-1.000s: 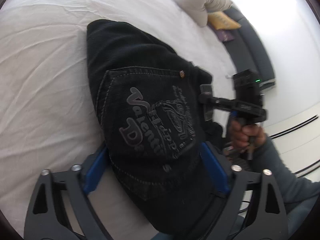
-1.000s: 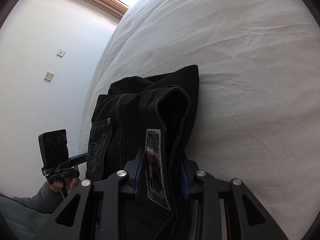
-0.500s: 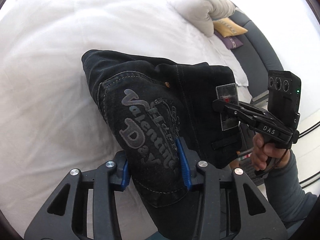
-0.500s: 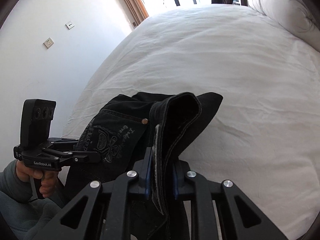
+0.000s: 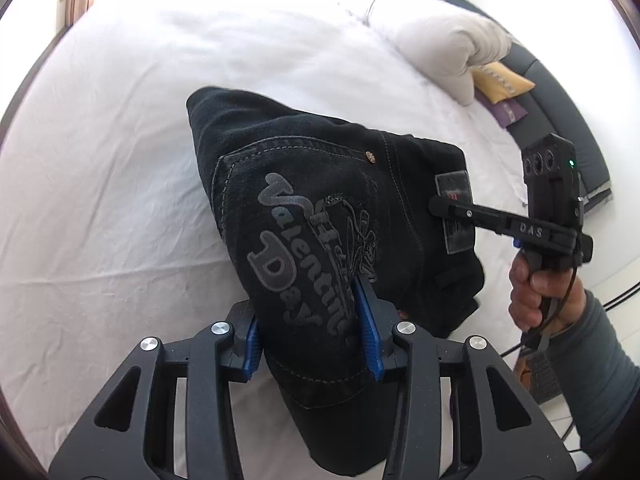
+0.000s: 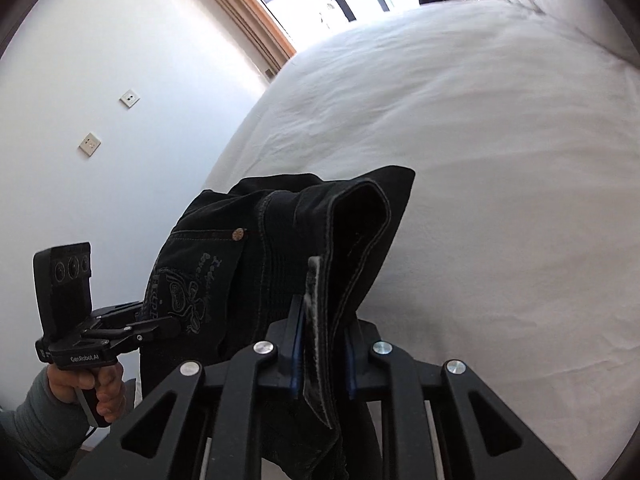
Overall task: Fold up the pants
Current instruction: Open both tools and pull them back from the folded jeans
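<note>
The black pants (image 5: 320,216), already folded into a bundle, are being gripped by both tools: the left tool (image 5: 312,328) is clenched on the pocket end, the right tool (image 6: 322,344) on the waistband. The bundle is being held above the bed (image 5: 120,160) ahead; lowering flat is judged next.

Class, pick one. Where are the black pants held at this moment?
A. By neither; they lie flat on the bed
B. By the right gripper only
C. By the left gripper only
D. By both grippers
D: the left gripper and the right gripper each pinch the black pants between their fingers.
</note>
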Demonstrator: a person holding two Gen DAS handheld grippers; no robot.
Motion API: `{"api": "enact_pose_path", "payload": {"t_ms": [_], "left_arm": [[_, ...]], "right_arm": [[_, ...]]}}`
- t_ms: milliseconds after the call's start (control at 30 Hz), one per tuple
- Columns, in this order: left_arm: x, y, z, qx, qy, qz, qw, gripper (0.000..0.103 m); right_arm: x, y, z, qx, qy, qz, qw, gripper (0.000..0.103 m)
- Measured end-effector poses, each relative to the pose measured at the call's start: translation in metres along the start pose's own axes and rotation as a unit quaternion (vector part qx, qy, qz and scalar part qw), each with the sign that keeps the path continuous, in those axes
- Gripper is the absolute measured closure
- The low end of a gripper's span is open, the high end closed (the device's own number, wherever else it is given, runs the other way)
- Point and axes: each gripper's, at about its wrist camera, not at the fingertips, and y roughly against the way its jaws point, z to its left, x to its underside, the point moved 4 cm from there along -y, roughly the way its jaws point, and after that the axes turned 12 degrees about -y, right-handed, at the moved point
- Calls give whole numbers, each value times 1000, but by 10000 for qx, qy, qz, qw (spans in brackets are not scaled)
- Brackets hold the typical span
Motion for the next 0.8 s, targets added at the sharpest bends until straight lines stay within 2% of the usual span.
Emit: {"api": "enact_pose_path", "payload": {"t_ms": [33,67,100,133,233,300,367,467,567,800], "left_arm": [[2,-8,5,-24,36,32,10000,63],[6,-13,8,-4,58,30,10000,59],[7,-13,9,-7,62,6,10000,55],[9,-12,9,-72,40,-23,10000,53],[11,-8,1,-453,-122,57,9989,39],[10,-3,-9,-839,-216,91,9962,25],[11,6,-19,-1058,-256,8,9941,18],[17,34,-28,-1321,-331,-273,9903,1],[17,53,-48,-1499,-382,-454,9869,0],[29,100,-91,-2278,-449,-649,9705,0]], "right_arm": [[-1,-11,-7,32,-130,110,9998,82],[-2,-22,-19,22,-328,232,9992,71],[-2,-30,-32,60,-551,266,9981,64],[-1,-33,-42,34,-736,264,9969,62],[2,-29,-60,-512,-1105,215,9923,53],[6,-19,-61,-487,-1076,132,9929,47],[12,-7,-56,-308,-1017,-37,9943,40],[21,18,-54,-263,-1021,-291,9940,40],[31,41,-42,-164,-989,-527,9936,39],[61,95,5,-128,-649,-1080,9920,31]]}}
